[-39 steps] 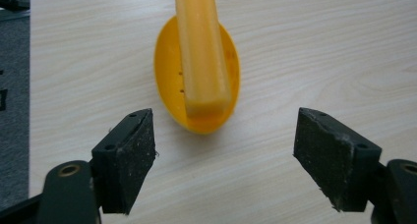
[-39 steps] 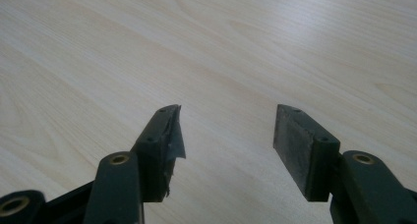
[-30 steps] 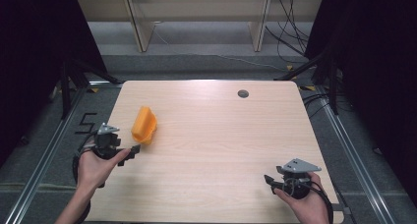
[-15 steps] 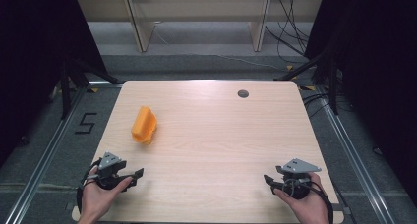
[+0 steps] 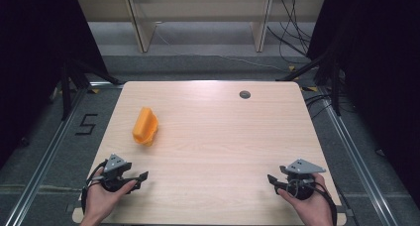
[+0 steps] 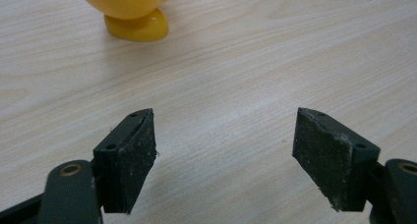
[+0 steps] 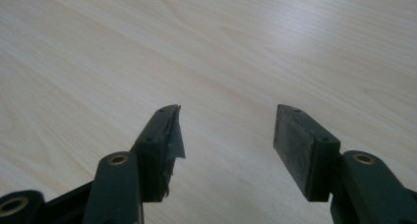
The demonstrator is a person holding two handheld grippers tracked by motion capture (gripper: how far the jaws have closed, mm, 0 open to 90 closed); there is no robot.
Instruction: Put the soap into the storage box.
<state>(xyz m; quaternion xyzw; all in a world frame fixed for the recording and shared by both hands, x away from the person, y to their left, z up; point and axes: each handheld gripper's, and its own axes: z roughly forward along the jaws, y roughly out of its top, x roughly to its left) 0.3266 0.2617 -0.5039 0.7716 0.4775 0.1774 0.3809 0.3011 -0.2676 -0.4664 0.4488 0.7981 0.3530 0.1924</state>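
Note:
An orange-yellow plastic object (image 5: 145, 126) lies on the left half of the wooden table (image 5: 223, 137); the left gripper view shows its lower part (image 6: 133, 13) at the top edge. My left gripper (image 5: 140, 180) (image 6: 223, 118) rests low near the front left edge, well short of the object. Its jaws have just closed a little but stand open with nothing between them. By the front right edge my right gripper (image 5: 271, 181) (image 7: 226, 111) is open over bare wood, also holding nothing.
A small dark round grommet (image 5: 244, 94) sits near the table's far edge. Wooden shelf legs (image 5: 138, 28) stand behind the table, cables (image 5: 297, 42) trail at the back right, and a "5" (image 5: 86, 124) is marked on the floor to the left.
My left gripper drew back from beside the orange object to the front left edge and sank towards the table. The object stayed where it was. The right hand kept still.

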